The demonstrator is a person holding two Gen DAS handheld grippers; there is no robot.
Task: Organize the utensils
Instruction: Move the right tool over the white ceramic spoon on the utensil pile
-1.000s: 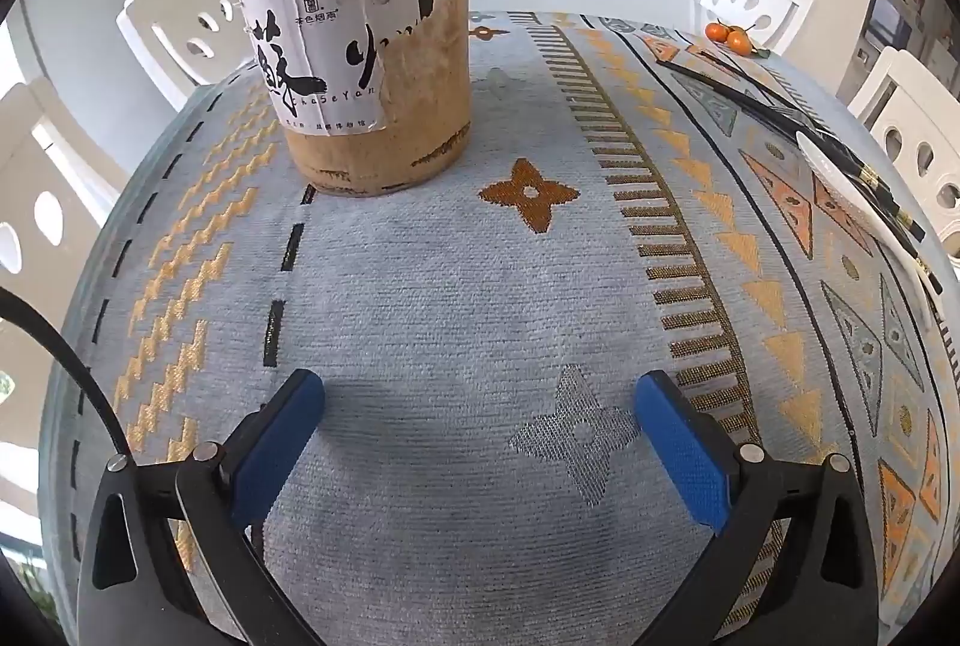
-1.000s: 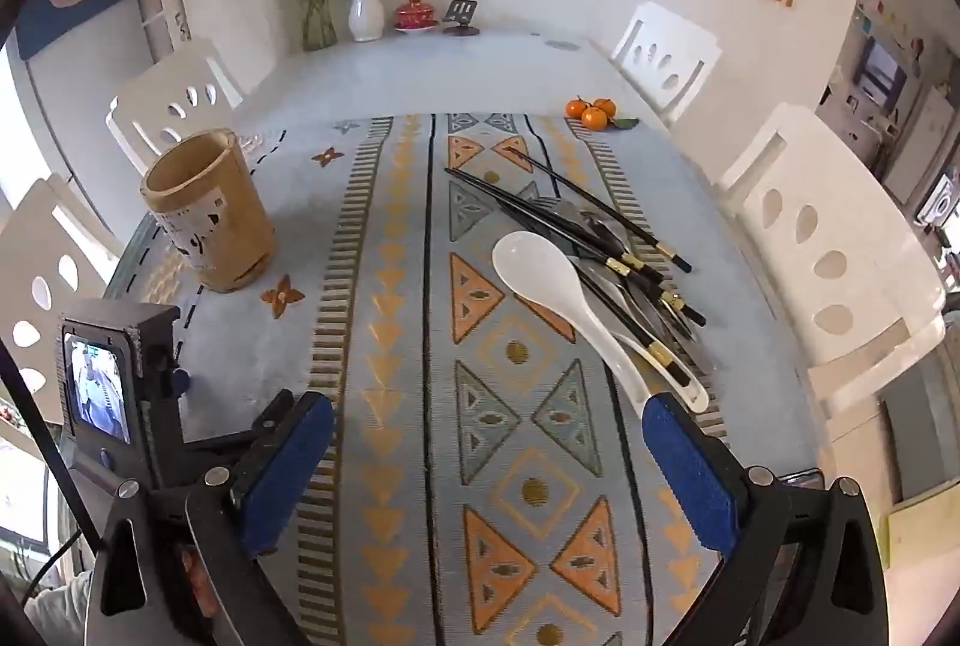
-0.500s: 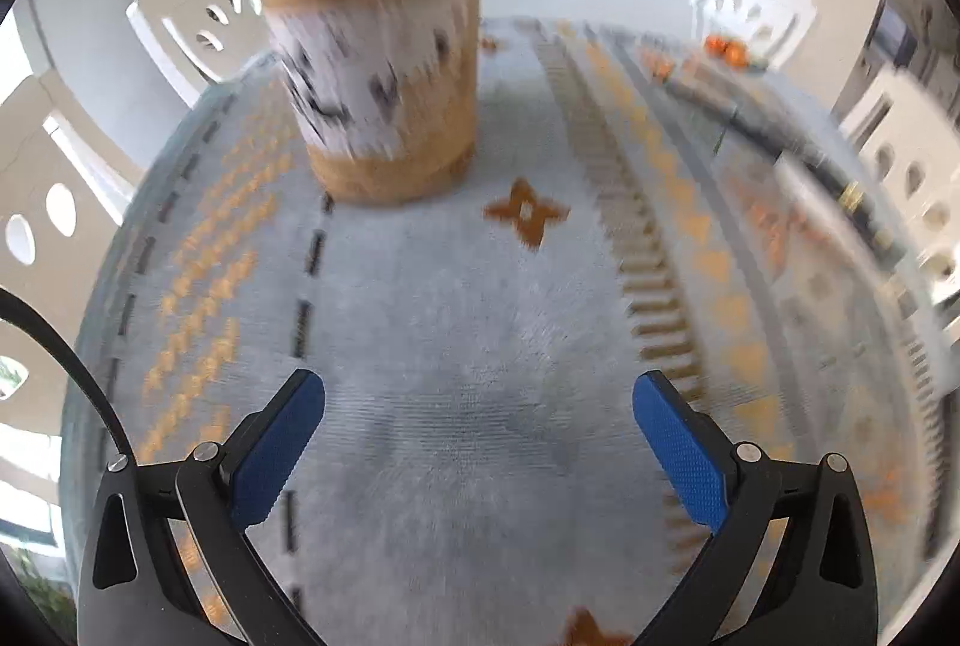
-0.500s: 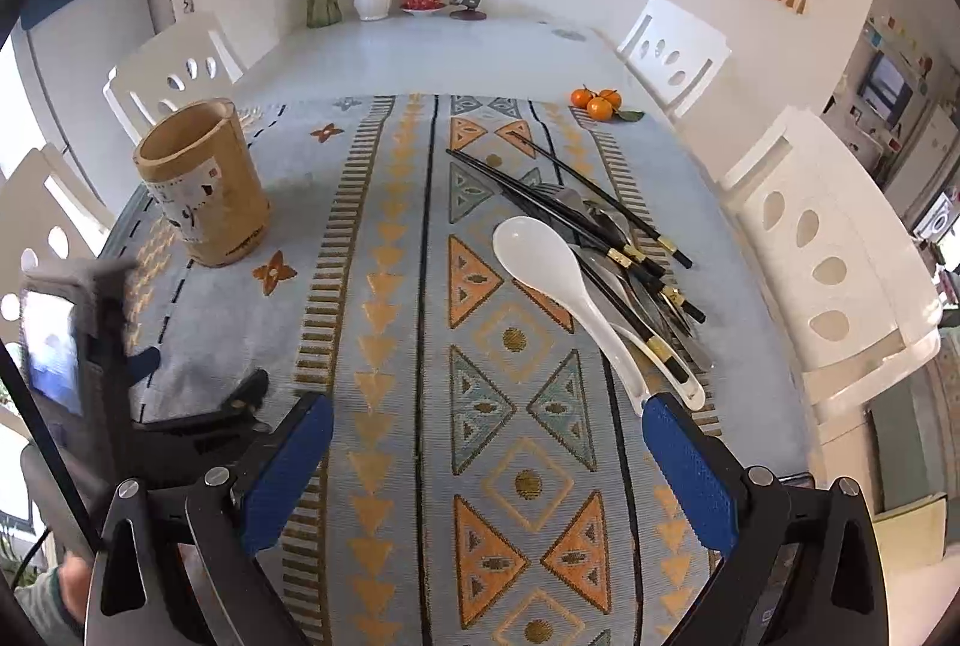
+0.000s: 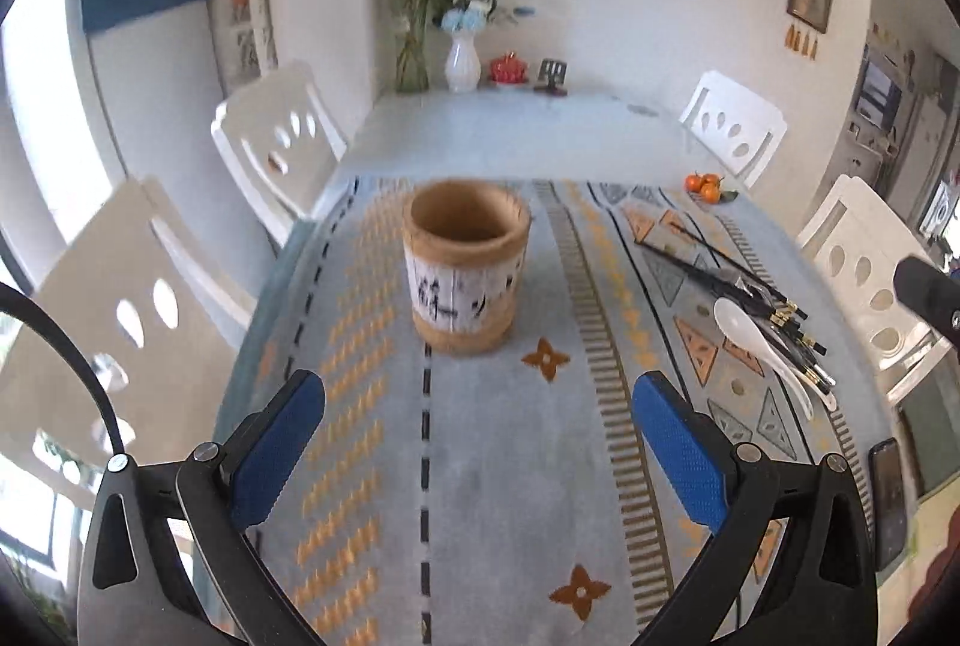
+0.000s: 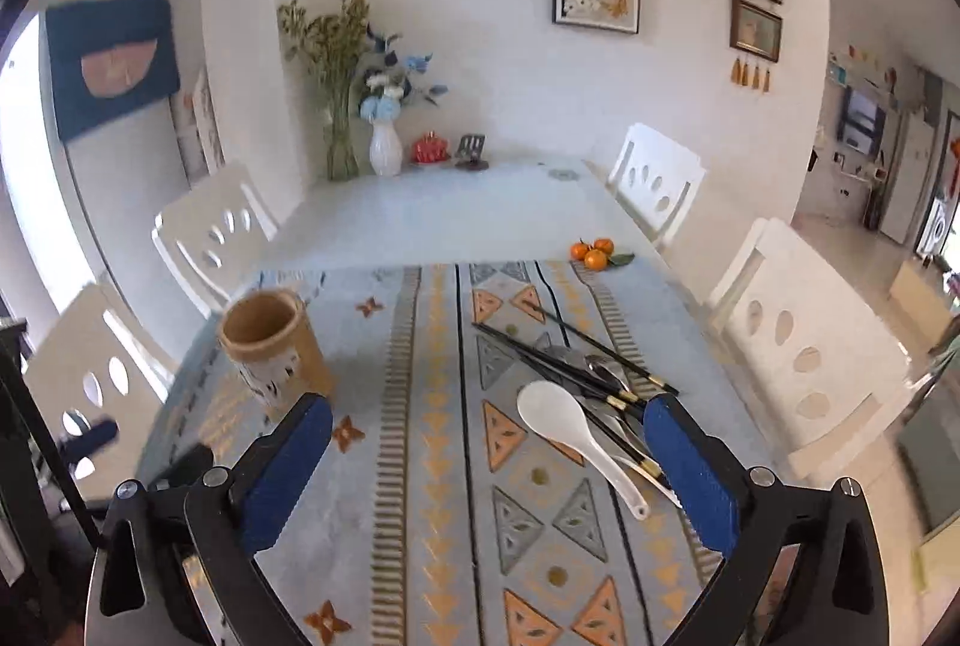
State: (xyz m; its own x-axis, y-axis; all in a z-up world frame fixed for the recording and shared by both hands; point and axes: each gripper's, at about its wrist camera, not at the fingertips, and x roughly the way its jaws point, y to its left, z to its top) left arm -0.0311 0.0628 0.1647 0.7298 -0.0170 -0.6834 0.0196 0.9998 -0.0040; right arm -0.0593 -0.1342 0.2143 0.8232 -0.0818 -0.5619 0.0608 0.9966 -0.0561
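On the patterned cloth of the table (image 6: 420,466), a bamboo holder (image 5: 465,265) stands upright and empty toward the left, well apart from the white spoon (image 6: 570,433) and black chopsticks (image 6: 570,364) heaped together at the right. Left tongs (image 5: 477,436) and right tongs (image 6: 489,472) both hang above the cloth, spread wide, grasping nothing.

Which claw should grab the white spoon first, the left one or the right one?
Probably the right claw. The white spoon and chopsticks lie just ahead between its open blue pads. The left claw faces the bamboo holder, with the spoon off to its side. Both are empty.
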